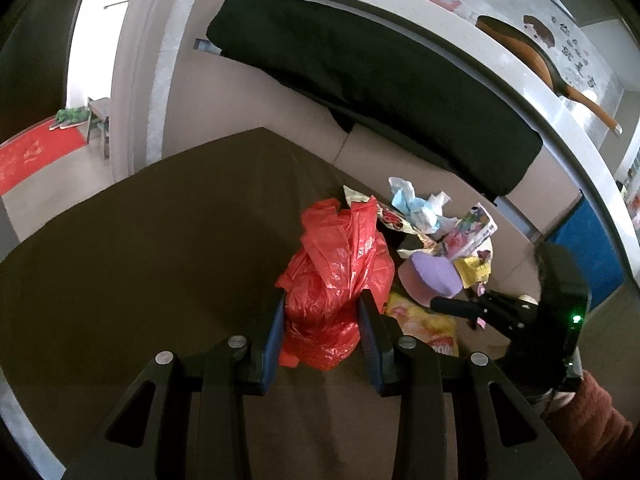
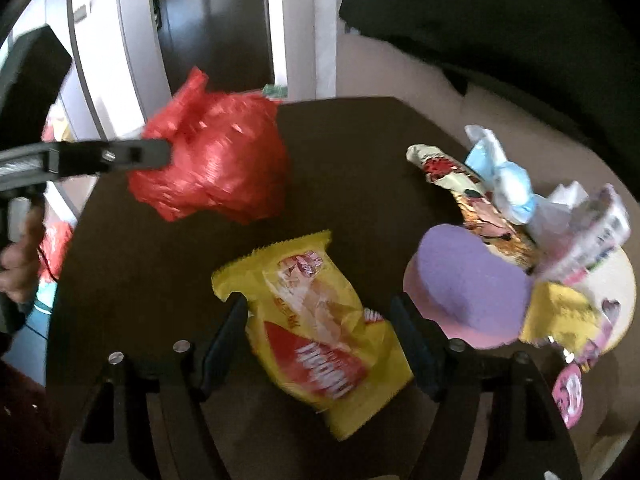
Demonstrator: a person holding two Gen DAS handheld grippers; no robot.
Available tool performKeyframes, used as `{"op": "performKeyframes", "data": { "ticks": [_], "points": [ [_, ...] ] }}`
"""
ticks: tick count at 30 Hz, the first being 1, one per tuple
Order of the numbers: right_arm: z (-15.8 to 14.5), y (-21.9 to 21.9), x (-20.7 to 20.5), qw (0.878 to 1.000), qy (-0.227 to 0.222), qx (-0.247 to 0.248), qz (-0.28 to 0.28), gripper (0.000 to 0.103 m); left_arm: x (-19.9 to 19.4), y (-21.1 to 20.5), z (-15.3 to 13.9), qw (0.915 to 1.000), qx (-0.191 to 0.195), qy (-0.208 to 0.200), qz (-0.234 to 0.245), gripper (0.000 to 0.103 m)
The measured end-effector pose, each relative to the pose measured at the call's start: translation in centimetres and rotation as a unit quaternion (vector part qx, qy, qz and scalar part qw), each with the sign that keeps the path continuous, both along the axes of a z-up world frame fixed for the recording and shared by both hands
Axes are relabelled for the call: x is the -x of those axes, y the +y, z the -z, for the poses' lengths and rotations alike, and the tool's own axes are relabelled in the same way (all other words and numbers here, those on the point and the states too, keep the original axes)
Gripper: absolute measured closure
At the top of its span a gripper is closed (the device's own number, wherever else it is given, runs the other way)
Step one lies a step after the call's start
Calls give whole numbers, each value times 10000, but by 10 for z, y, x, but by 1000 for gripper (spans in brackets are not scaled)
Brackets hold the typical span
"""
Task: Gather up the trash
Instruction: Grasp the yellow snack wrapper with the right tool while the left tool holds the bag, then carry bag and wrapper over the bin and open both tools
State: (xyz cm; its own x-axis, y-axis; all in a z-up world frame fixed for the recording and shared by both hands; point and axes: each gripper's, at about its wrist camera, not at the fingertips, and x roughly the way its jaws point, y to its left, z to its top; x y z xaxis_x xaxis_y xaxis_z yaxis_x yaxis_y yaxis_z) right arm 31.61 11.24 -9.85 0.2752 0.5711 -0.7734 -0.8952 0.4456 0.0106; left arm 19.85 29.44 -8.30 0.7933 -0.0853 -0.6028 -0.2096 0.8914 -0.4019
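A crumpled red plastic bag (image 1: pixel 336 276) sits on the dark brown table (image 1: pixel 140 260). My left gripper (image 1: pixel 323 304) is shut on its lower part, one pad on each side. The bag also shows in the right wrist view (image 2: pixel 216 164), with a left gripper finger (image 2: pixel 120 156) against it. My right gripper (image 2: pixel 320 312) is open, its pads either side of a yellow snack wrapper (image 2: pixel 320 328) lying flat on the table. The right gripper also shows in the left wrist view (image 1: pixel 460 306) at the right, over the same wrapper (image 1: pixel 424 320).
A trash pile lies at the table's far right: a purple-lidded cup (image 2: pixel 468 284), a long printed wrapper (image 2: pixel 460 184), blue and white tissue (image 2: pixel 508 184), small packets (image 2: pixel 592 236). A black cloth (image 1: pixel 380 80) hangs beyond. The table's edge (image 2: pixel 64 280) is at the left.
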Motion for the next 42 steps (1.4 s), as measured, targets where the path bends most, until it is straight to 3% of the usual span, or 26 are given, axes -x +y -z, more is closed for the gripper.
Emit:
{"op": "performKeyframes", "data": {
  "ticks": [8,9,10,13,15,22,26,31,35,42],
  "points": [
    [20,14,-11,9989,306,249,-238,32,-4,7,7,9999,95,101,-71,67],
    [19,12,-12,9993,294,173,-154,35,-5,6,7,9999,84,115,-59,67],
    [19,10,-13,9996,244,160,-59,48,-5,4,7,9999,71,123,-44,67],
    [14,1,-11,9994,165,159,266,57,-7,-4,1,10000,-8,82,36,67],
    [4,-13,-7,9986,120,89,515,62,-9,-17,-8,9998,-151,-4,125,67],
    [-45,-78,14,9926,-80,-471,1113,63,-15,-74,-48,9958,-622,-416,519,67],
    [-75,-122,27,9863,-297,-730,1451,63,-12,-122,-80,9883,-1002,-852,775,67],
    [-115,-185,47,9686,-746,-1140,2081,63,-9,-178,-114,9761,-1309,-1380,1054,67],
    [-149,-241,55,9456,-1218,-1459,2639,63,-14,-222,-128,9640,-1580,-1741,1240,71],
    [-174,-307,66,9180,-1664,-1610,3219,63,-33,-284,-139,9562,-1537,-1773,1753,72]
  ]
}}
